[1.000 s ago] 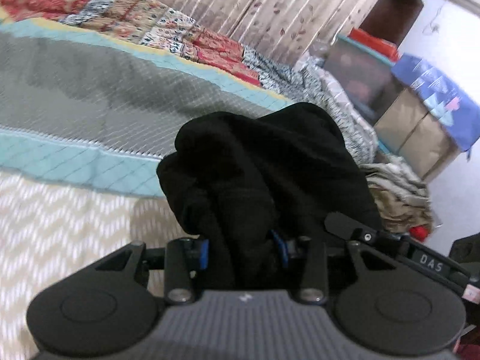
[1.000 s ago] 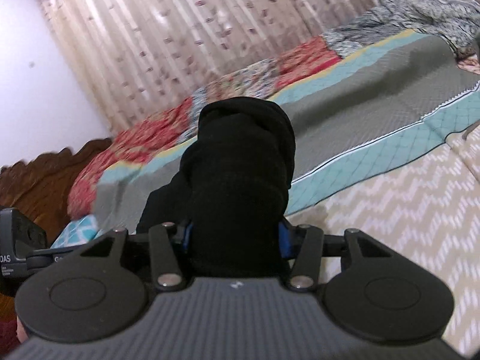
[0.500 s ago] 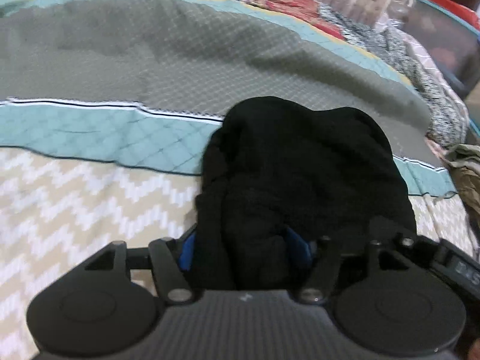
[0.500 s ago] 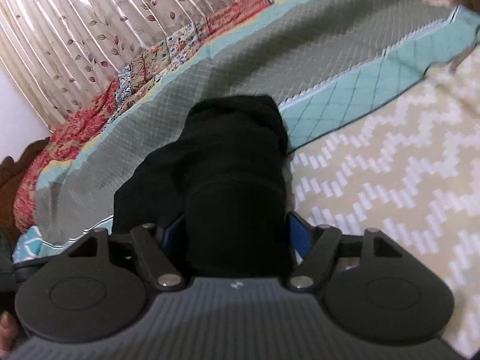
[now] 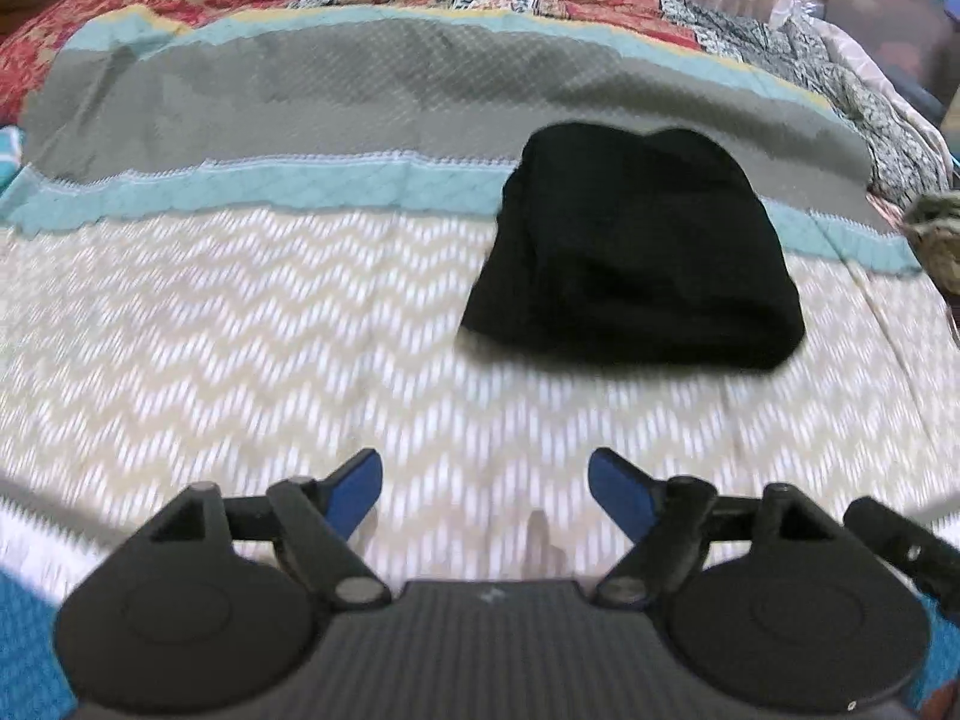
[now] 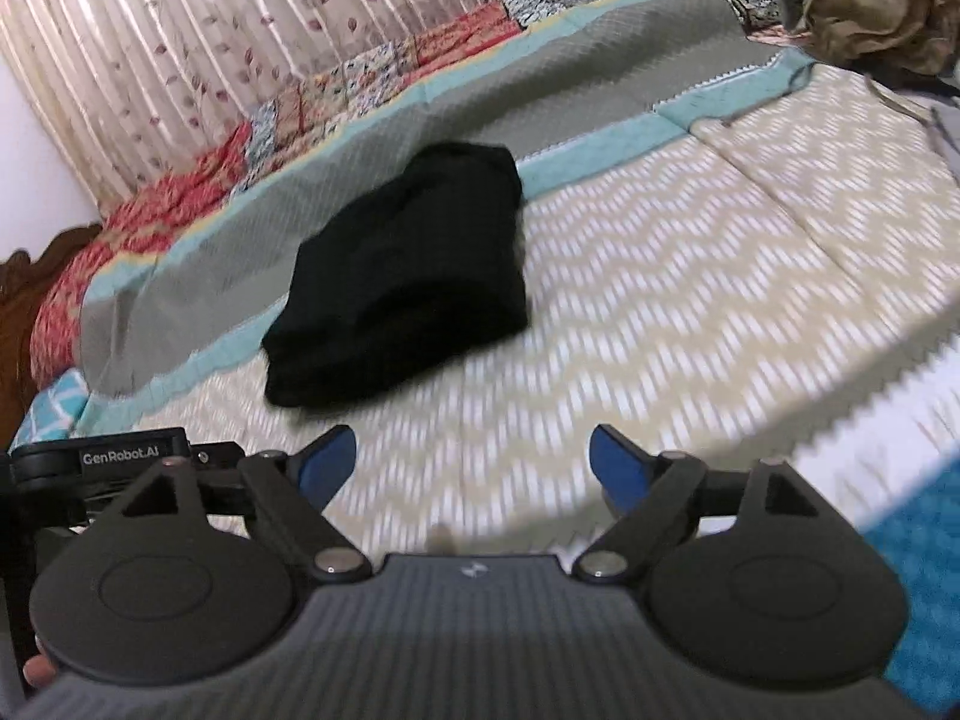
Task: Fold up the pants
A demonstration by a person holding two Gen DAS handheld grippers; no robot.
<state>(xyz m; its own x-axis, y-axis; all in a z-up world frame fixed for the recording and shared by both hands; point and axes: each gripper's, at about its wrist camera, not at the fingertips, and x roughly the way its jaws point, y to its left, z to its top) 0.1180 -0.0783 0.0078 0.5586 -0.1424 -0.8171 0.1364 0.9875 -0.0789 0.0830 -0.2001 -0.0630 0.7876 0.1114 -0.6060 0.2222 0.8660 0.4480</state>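
Ahead of both sets of jaws, well clear of the tips: the pants (image 5: 630,252), black, folded into a compact bundle on the bed (image 5: 240,330).

Left gripper (image 5: 483,483): jaws apart and opening, nothing between the blue pads but bedspread. Pants lie forward and a little right of its gap.

Right gripper (image 6: 471,462): jaws also apart and opening, gap empty. Pants lie forward and left of it.

Bundle straddles the teal stripe (image 5: 240,192), far edge on the grey band, near edge on the chevron cloth. Judged as set down and let go: flat open bedding gives the fold a level place to rest, and both grippers stand off so nothing drags it loose.

Long axis runs away from the jaws toward the curtain (image 6: 180,48), slanting rightward in the right wrist view. Near end looks thicker and rounded; the far end flatter. Waistband or hems: cannot tell; the black cloth hides detail.

Olive clothes heap (image 6: 870,0) sits far right, apart.
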